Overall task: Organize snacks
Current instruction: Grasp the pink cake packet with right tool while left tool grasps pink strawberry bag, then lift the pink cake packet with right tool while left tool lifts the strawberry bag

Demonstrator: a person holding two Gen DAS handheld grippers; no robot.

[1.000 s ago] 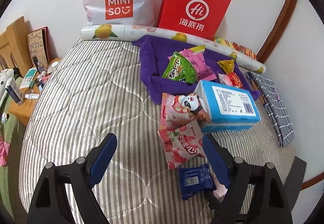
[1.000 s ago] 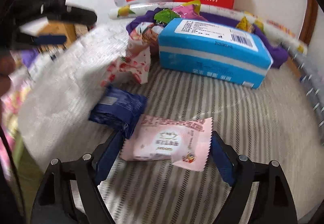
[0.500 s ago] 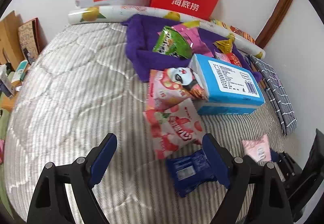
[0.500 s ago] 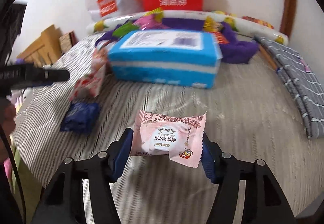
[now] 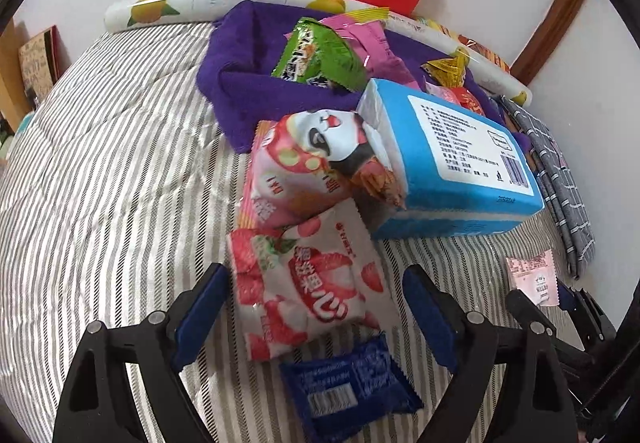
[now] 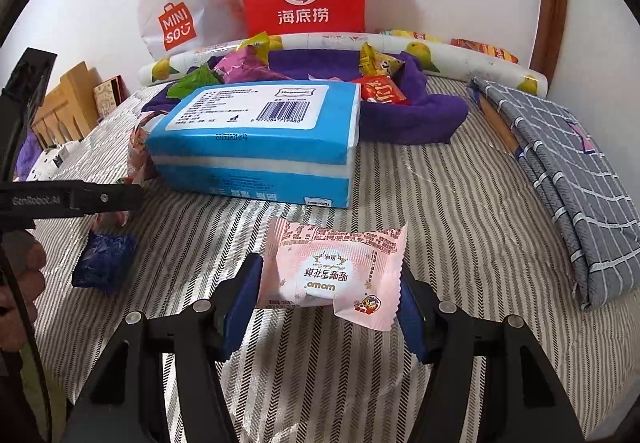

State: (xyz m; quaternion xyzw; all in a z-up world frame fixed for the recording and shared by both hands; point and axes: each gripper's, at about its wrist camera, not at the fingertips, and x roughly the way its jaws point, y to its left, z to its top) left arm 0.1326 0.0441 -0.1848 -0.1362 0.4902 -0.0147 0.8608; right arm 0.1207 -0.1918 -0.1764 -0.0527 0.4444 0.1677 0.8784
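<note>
The right gripper [image 6: 330, 295] has its jaws closed narrowly on the pale pink crinkly plastic snack packet [image 6: 334, 269], lifted just in front of the blue rectangular tissue pack [image 6: 256, 139] on the striped bed [image 6: 460, 203]. The packet looks light, soft and probably crushable, so its sides suit a gentle pinch. The left gripper [image 5: 316, 307] hangs with jaws wide around the strawberry-printed pouch [image 5: 304, 283], gripping nothing.

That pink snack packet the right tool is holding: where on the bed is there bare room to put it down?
Bare striped mattress lies between the blue box and the grey checked cloth, and widely left of the purple towel in the left view. The towel and the box's left side, by the strawberry bag, are crowded.
</note>
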